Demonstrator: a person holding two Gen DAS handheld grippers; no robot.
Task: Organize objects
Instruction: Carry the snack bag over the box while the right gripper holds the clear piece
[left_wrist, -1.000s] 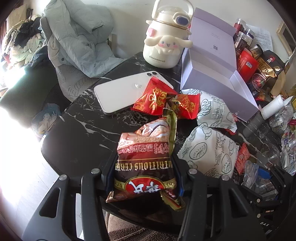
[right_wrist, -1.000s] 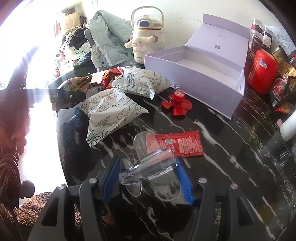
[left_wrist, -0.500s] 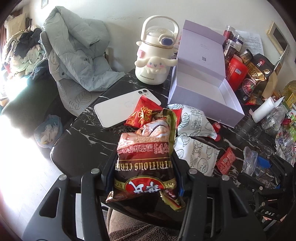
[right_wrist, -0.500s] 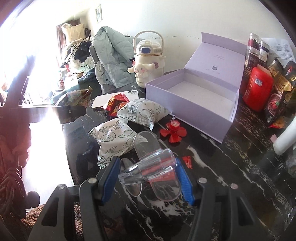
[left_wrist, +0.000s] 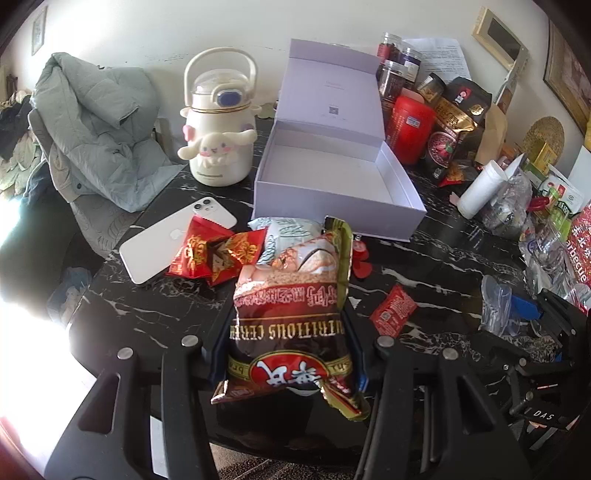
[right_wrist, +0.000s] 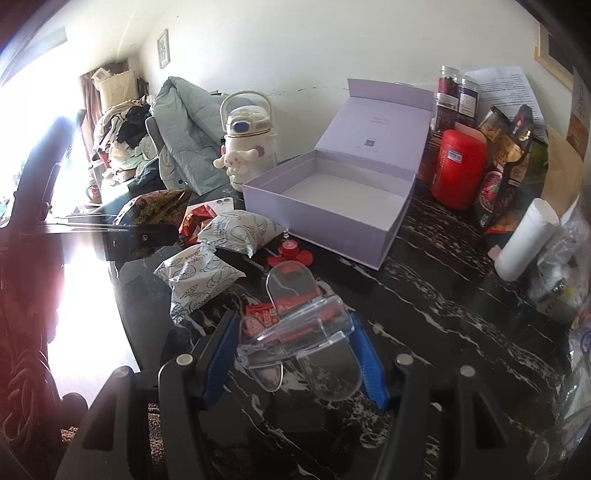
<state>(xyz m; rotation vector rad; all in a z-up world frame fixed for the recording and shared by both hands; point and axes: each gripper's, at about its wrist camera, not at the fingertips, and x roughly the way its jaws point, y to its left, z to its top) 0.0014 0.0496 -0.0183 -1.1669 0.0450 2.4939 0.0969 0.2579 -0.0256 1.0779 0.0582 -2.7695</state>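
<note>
My left gripper (left_wrist: 288, 354) is shut on a brown and red cereal packet (left_wrist: 291, 314), held above the near edge of the black marble table (left_wrist: 147, 306). My right gripper (right_wrist: 295, 350) is shut on a clear plastic clip-like piece (right_wrist: 299, 332), held above the table. An open lilac box (left_wrist: 332, 173) stands empty beyond both; it also shows in the right wrist view (right_wrist: 332, 199). On the table lie red snack packets (left_wrist: 214, 251), two white printed packets (right_wrist: 236, 230), a small red sachet (left_wrist: 393, 310) and a red fan-shaped toy (right_wrist: 290, 253).
A white phone (left_wrist: 173, 240) lies left of the red packets. A cream cartoon kettle (left_wrist: 219, 133) stands left of the box. A red canister (left_wrist: 412, 129), jars, bags and a white roll (left_wrist: 480, 188) crowd the right side. A grey jacket (left_wrist: 99, 125) hangs over a chair at the left.
Both grippers have risen and drawn back from the table with their loads still held. The box now shows from higher up.
</note>
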